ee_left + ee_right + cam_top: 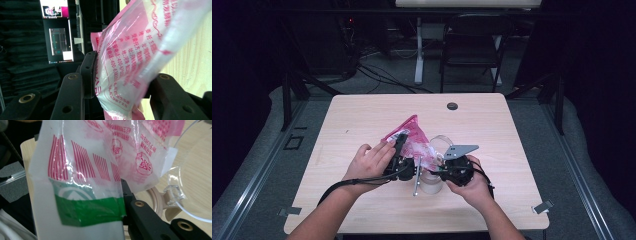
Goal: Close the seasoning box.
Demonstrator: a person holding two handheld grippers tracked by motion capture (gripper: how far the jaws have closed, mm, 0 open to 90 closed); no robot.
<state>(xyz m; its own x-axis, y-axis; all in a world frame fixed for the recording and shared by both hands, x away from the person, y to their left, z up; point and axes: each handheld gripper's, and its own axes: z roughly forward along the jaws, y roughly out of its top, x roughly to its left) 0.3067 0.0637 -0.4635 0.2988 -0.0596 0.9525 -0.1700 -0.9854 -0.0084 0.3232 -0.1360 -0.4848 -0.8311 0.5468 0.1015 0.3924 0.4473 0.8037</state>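
A pink-and-white printed plastic bag [409, 132] is held up over the middle of the wooden table [492, 130]. My left gripper [404, 150] is shut on it; in the left gripper view the bag [140, 50] is squeezed between the two black jaws [120, 85]. From the right, my right gripper [437, 165] is shut on the bag's white edge with the green stripe [87, 210], which hides one jaw. Just below the bag stands a clear jar [432, 182] with a beige rim, its clear lid [192, 195] swung open.
A small black round cap [452, 106] sits in the table top near the far edge. Beyond the table stand a dark folding chair [472, 45] and a white desk leg [418, 50]. A lit monitor [58, 37] hangs off to the side.
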